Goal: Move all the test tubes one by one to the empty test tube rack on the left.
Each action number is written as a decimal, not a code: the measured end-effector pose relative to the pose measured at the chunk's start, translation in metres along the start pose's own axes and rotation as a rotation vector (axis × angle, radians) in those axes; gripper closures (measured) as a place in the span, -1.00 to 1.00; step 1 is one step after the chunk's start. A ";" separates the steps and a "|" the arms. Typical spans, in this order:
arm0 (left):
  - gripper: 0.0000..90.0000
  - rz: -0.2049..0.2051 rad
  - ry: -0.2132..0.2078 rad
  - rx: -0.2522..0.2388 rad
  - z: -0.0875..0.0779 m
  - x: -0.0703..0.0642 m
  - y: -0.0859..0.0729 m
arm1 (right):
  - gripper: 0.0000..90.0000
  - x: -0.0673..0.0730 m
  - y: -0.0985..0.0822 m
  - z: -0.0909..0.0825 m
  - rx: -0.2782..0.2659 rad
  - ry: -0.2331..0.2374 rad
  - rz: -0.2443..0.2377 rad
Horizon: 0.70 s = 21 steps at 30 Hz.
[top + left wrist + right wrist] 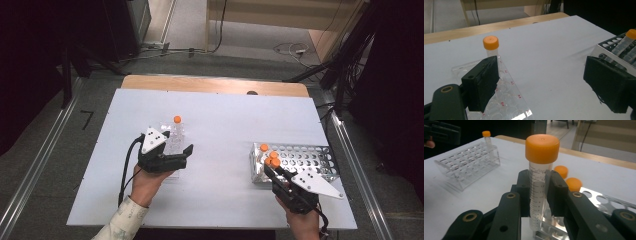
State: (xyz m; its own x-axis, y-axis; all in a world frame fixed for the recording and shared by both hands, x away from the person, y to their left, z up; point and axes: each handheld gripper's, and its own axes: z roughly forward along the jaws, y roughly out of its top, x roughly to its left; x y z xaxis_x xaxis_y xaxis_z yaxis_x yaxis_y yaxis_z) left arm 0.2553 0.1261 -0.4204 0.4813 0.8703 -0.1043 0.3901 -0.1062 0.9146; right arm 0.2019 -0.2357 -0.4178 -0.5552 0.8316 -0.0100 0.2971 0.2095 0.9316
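Note:
My right gripper (540,188) is shut on a clear graduated tube (541,195) with an orange cap, held upright just above the near corner of the metal rack (599,202). Two more orange-capped tubes (573,183) stand in that rack behind it. In the high view the right gripper (274,171) sits at the metal rack's (305,157) left front corner. My left gripper (175,150) stands wide open beside the clear plastic rack (507,100), nothing between its jaws. One orange-capped tube (491,47) stands upright in the clear rack's far end.
The white tabletop (220,125) stretches between the two racks. A wooden strip (215,85) runs along the far edge. The metal rack lies close to the table's right edge, with several vacant holes (310,155).

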 end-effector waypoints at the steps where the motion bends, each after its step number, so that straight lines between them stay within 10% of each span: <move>1: -0.70 0.000 -0.003 -0.001 0.000 -0.001 0.000 | 0.59 0.003 0.000 0.002 0.005 0.009 -0.003; 21: -0.69 0.039 -0.150 0.015 0.002 -0.034 0.000 | 0.59 0.042 -0.003 0.065 0.085 0.161 -0.043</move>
State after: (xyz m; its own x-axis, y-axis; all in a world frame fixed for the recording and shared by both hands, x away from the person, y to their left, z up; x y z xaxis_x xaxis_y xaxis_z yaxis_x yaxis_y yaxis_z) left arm 0.2405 0.0959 -0.4176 0.6080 0.7837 -0.1270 0.3800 -0.1468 0.9133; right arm 0.2280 -0.1686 -0.4449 -0.6843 0.7290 0.0154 0.3312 0.2919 0.8973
